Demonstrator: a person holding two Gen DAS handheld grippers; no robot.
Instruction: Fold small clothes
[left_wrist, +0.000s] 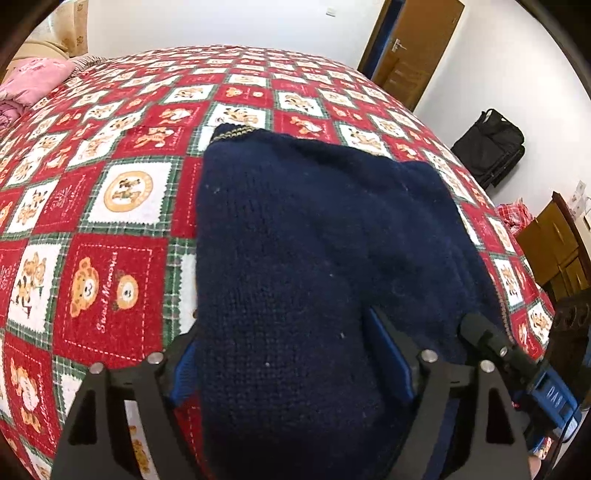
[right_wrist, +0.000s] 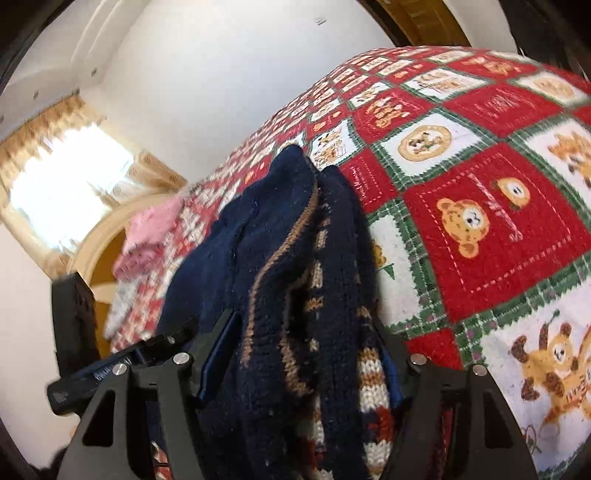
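A navy knitted sweater (left_wrist: 314, 240) lies folded on the red bear-print bedspread (left_wrist: 110, 221), with its near end bunched up between the fingers of my left gripper (left_wrist: 282, 325). The blue pads press on its two sides. In the right wrist view the same sweater (right_wrist: 266, 240) stands edge-on above the bedspread (right_wrist: 480, 221), showing tan and white patterned bands. My right gripper (right_wrist: 304, 321) is shut on this thick fold. The right gripper's black finger (left_wrist: 491, 343) shows at the sweater's right edge in the left wrist view.
Pink folded clothing (left_wrist: 33, 81) lies at the far left of the bed, by the headboard. A brown door (left_wrist: 417, 48), a black bag (left_wrist: 487, 144) and a wooden cabinet (left_wrist: 554, 243) stand beyond the bed's right side. A bright curtained window (right_wrist: 62, 192) is behind.
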